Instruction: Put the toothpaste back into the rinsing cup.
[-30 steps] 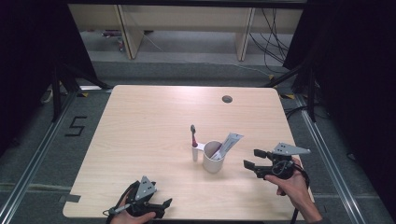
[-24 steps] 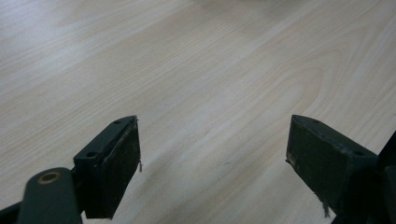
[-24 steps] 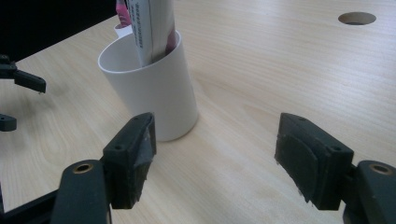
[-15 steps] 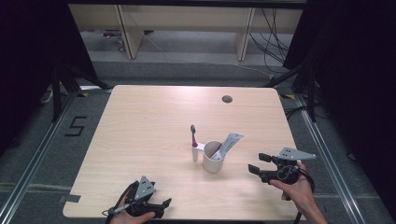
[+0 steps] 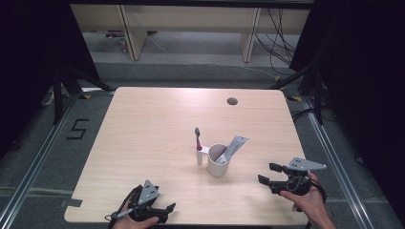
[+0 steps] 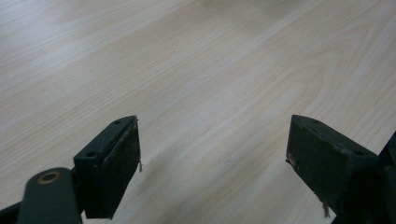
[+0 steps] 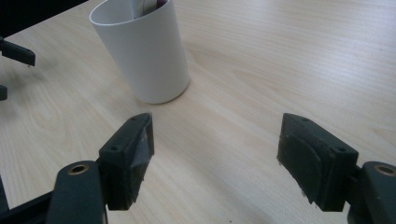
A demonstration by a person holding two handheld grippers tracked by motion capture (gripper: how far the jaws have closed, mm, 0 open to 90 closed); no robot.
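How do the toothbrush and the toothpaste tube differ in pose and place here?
The toothbrush stands upright beside the cup, on its left in the high view; the toothpaste tube sits inside the cup. The toothbrush is near vertical; the tube leans over the rim to the right. Both are at the table's middle, untouched by either gripper.

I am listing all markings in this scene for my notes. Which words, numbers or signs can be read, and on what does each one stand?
"5": dark numeral on the grey floor, left of the table.
Toothpaste tube in the white cup: any print is too small to read.
Nothing else is readable.
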